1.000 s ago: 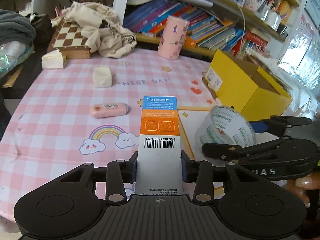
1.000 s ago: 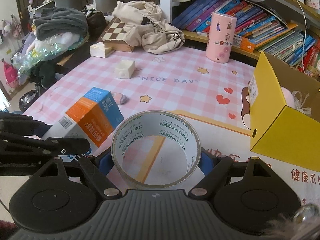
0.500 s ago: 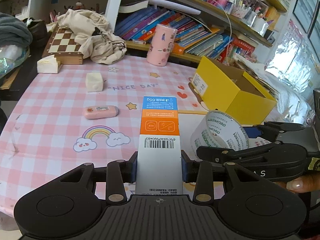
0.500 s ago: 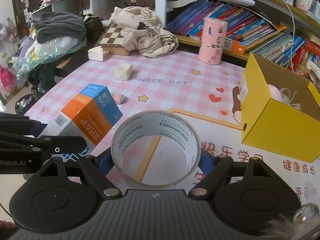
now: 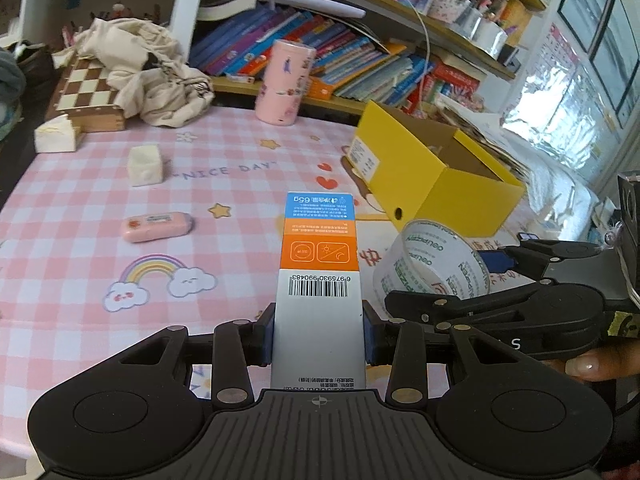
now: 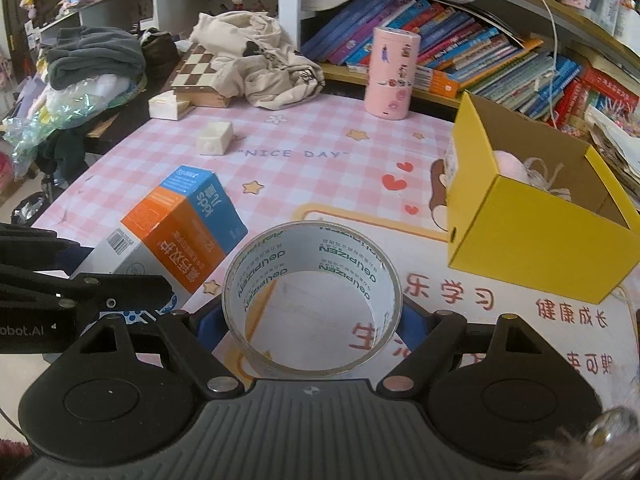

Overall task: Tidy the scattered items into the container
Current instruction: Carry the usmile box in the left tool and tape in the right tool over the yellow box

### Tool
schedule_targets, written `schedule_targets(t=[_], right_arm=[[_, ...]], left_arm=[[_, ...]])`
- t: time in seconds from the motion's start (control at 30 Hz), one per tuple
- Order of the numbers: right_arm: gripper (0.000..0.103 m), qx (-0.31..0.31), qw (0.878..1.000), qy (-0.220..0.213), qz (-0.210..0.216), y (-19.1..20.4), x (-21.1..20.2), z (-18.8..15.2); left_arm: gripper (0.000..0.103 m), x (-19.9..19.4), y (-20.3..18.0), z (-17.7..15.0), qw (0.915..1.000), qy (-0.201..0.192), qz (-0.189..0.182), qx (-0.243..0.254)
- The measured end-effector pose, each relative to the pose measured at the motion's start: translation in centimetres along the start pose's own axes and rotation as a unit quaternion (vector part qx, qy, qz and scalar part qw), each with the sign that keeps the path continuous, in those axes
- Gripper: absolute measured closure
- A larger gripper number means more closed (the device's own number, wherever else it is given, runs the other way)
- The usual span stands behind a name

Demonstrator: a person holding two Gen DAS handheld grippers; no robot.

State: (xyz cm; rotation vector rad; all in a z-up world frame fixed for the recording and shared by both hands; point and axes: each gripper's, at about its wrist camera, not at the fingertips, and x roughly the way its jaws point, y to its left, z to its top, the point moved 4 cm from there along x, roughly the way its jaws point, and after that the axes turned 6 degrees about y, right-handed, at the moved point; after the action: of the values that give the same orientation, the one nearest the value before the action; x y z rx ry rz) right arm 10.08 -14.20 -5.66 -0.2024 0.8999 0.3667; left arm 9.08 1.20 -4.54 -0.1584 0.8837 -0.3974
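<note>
carton (image 5: 318,280): glossy printed card | tape roll (image 6: 312,296): shiny clear plastic | yellow box (image 6: 536,216): matt cardboard

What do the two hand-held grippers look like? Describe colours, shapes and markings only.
Both the left gripper and the right gripper are matte black plastic with a ribbed body, two round discs, silver rivets on angled linkage arms, and blue finger pads. White lettering marks the side of each one.
</note>
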Motion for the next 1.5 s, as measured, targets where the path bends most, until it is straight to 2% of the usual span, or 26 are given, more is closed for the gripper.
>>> schedule_targets(t=[0.27, 0.53, 1.5], right_arm=[[0.020, 0.022, 1.000, -0.002, -0.008, -2.7, -0.4, -0.6], [0.020, 0.036, 0.999, -0.001, -0.002, -5.9, -0.5, -1.0], [0.020, 0.100, 0.995, -0.005, 0.014, -21.6, -3.0, -4.7]], left_arm=[[0.064, 1.7, -2.6, 0.8, 0.9995, 0.011, -0.014, 0.028], [0.064, 3.3, -5.3, 1.7, 0.9987, 0.021, -0.011, 0.045], [0.064, 11.0, -19.6, 3.7, 0.9909, 0.062, -0.017, 0.118]])
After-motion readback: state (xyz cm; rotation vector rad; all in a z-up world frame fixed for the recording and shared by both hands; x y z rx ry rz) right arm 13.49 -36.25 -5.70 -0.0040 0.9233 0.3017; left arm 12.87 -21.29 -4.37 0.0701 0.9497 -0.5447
